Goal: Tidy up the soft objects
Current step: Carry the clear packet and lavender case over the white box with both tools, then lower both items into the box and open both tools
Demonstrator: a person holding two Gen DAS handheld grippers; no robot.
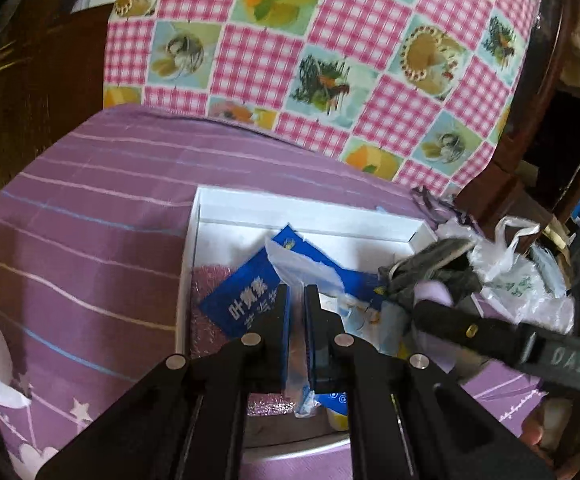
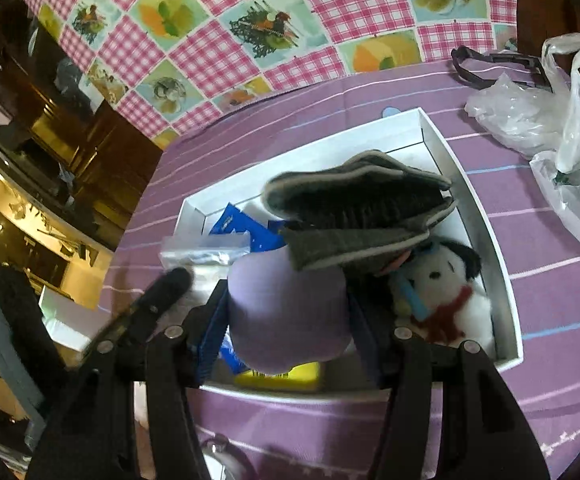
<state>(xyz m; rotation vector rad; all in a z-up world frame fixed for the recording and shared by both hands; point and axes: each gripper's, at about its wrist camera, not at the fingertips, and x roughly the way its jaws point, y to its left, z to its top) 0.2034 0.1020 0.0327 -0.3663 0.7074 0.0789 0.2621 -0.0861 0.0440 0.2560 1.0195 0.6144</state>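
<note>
A white box [image 1: 290, 200] lies on the purple striped cloth and holds blue packets [image 1: 242, 300] and a pink glittery pad [image 1: 206, 320]. Over it, my left gripper [image 1: 297, 292] is shut on a thin clear plastic packet [image 1: 301, 268] that sticks out past the fingertips. My right gripper [image 2: 286, 296] is shut on a soft lilac lump [image 2: 286, 312], with a grey felt piece [image 2: 361, 216] lying over its top. Both hang above the white box [image 2: 501, 264]. A white plush dog [image 2: 445, 292] with a red scarf lies in the box's right end.
Crumpled white plastic bags [image 2: 561, 152] and a black strap [image 2: 489, 64] lie on the cloth right of the box. A pink checked cloth [image 1: 329, 40] hangs behind. Dark wooden furniture [image 2: 50, 140] stands to the left. A yellow packet [image 2: 282, 376] sits in the box.
</note>
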